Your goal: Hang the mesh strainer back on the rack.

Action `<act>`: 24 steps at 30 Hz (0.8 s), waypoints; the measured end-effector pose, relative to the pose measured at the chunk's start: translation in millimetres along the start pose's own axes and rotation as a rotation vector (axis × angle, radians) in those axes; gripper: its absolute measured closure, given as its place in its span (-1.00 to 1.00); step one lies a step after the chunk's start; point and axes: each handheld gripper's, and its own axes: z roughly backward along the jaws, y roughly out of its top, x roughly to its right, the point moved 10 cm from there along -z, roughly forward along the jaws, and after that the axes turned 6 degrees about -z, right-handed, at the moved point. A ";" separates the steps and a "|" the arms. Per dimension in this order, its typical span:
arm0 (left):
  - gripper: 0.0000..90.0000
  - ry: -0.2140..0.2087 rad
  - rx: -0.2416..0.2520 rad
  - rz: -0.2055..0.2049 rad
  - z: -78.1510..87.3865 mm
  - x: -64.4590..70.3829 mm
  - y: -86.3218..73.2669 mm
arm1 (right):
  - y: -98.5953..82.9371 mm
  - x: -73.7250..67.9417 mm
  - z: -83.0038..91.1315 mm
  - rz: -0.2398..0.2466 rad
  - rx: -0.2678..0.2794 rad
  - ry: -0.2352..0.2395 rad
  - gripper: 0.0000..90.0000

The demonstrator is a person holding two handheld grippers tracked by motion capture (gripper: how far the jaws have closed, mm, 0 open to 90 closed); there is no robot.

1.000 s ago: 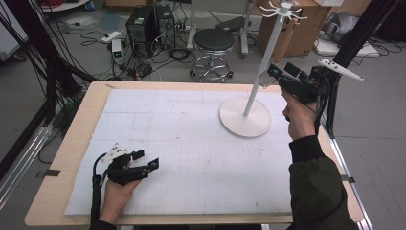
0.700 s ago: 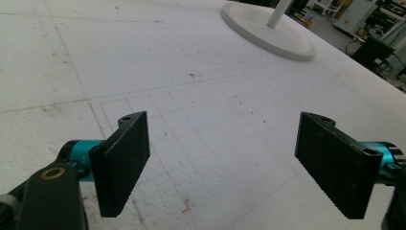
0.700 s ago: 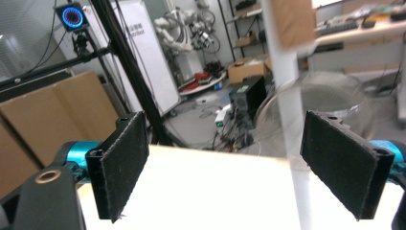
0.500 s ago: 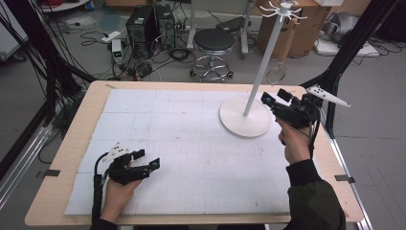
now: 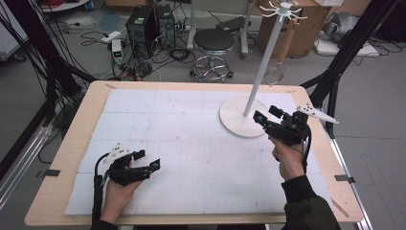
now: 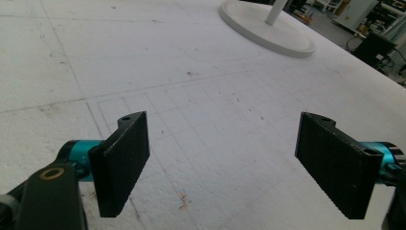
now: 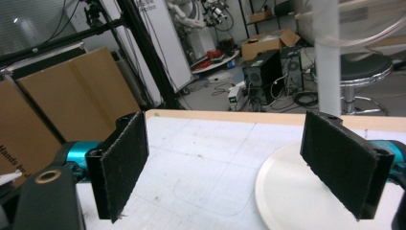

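White stand point(image 5: 250, 100) at upper right on a pale worktop point(image 5: 191, 143) marked with a faint grid, edged in light wood — each hand-held gripper black, teal at the jaw mounts.

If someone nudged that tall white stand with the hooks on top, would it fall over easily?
Probably not from a low nudge: the white stand sits on a wide round base flat on the table mat. Its pole is tall and thin, so a push near the hooks could tip it. It looks rigid rather than floppy. The right gripper, open beside it, holds nothing.
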 end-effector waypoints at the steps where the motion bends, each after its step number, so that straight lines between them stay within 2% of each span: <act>1: -0.56 -0.001 0.002 0.002 -0.1 0.1 0.2 | -2.1 -0.7 -0.3 0.004 -0.001 0.001 -0.65; 4: -0.56 -0.007 0.002 0.004 -0.1 -1.1 0.4 | -8.4 -3.4 -1.0 0.004 -0.020 0.003 -0.65; 13: -0.57 -0.014 0.001 0.005 1.3 0.2 -0.2 | -18.0 -17.0 -0.9 0.020 -0.028 0.033 -0.65; 18: -0.58 -0.022 0.006 0.006 2.7 1.5 -0.1 | -30.4 -17.0 -2.4 0.021 -0.042 0.030 -0.65; 24: -0.58 -0.005 0.005 -0.002 1.0 2.1 0.1 | -45.9 -16.5 -2.8 0.017 -0.064 0.033 -0.65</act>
